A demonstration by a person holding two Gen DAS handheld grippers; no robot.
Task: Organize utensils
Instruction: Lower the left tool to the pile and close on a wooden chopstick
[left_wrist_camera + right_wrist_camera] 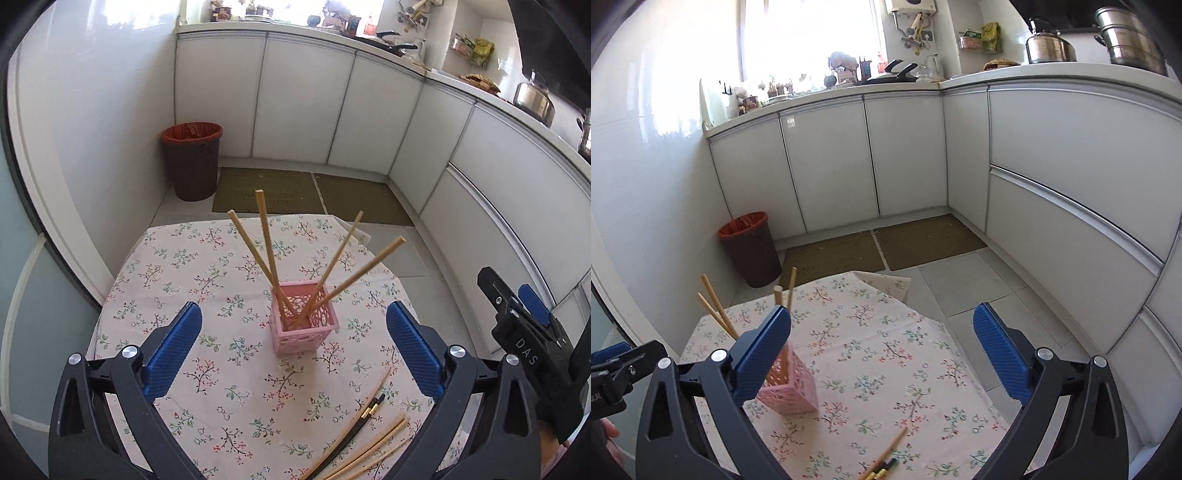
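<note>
- Nearest us, in the left wrist view: left hand-held gripper (293, 350), jaws spread wide, nothing btwn the blue pads. It hangs above the table w/ the pink basket showing in the gap.
- Right hand-held gripper (882, 354) likewise wide apart and empty; its left pad overlaps the basket in that view, but we can't tell if it touches.
- Loose chopsticks (364, 432) lie at the near edge of the table (155, 280): a few pale wooden ones plus a dark pair w/ gold bands, fanned and crossing each other. These still need to go in, we judge.
- Risk 1: they lie flat on cloth and overlap, so a pinch may grab two at once or snag the floral tablecloth; a stick nudged at the edge could roll off onto the floor.
- Mid table: pink basket (304, 321), upright, holding four wooden chopsticks (266, 240) that lean outward in diff. directions.
- Risk 2: basket looks light and narrow, and the sticks stand far above its rim. A bump from either gripper or an incoming stick could tip it and spill the lot.
- Risk 3: splayed tops crowd the opening, so a new stick may catch on one and bounce out.
- Beyond: floor mats, a brown bin (194, 162) w/ red liner, white cabinets – not in play.
</note>
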